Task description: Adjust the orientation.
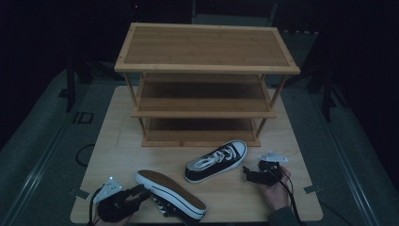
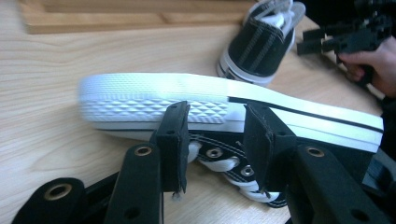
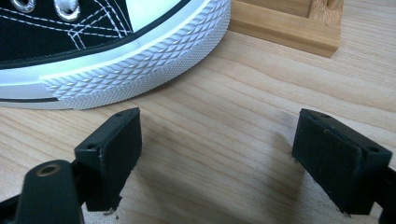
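Observation:
Two black canvas sneakers with white soles lie on the wooden table (image 1: pixel 113 146). One sneaker (image 1: pixel 215 161) stands upright, toe toward the shelf; its ribbed toe cap (image 3: pixel 140 65) is just beyond my right gripper (image 3: pixel 219 121), which rests open on the table (image 1: pixel 245 172) with bare wood between its jaws. The other sneaker (image 1: pixel 171 190) is tipped over with its tan sole facing up near the front edge. My left gripper (image 1: pixel 143 192) is shut on the laced upper of that tipped sneaker (image 2: pixel 224 98); eyelets and laces fill the gap in my left gripper (image 2: pixel 215 109).
A three-tier bamboo shoe rack (image 1: pixel 207 68) stands at the back of the table, all shelves bare; its base (image 3: pixel 289 28) is close to the upright sneaker's toe. The person's right hand (image 2: pixel 369 60) holds the other gripper (image 2: pixel 327 39). Dark surroundings ring the table.

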